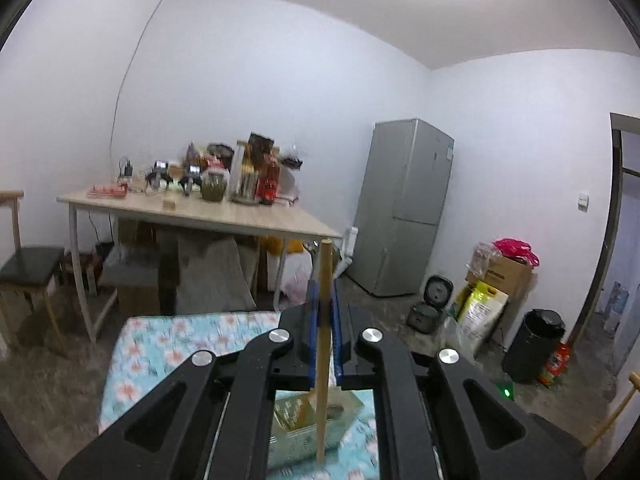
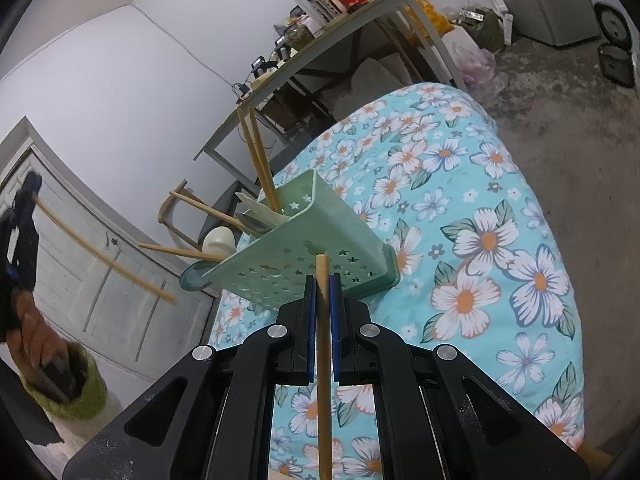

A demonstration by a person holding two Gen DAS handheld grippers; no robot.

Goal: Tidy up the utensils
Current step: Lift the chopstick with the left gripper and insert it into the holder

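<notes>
Holding one chopstick (image 2: pixel 322 320) each, clamped between shut jaws, the right gripper (image 2: pixel 322 292) and the left gripper (image 1: pixel 325 300) keep them upright, probably for dropping into the green holder (image 2: pixel 304 256) at 12 o'clock.

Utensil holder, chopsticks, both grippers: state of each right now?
Left gripper: shut on a chopstick.
Right gripper: shut on another chopstick.
Green utensil holder: standing on the floral cloth, holding chopsticks, a spoon and other utensils.
</notes>
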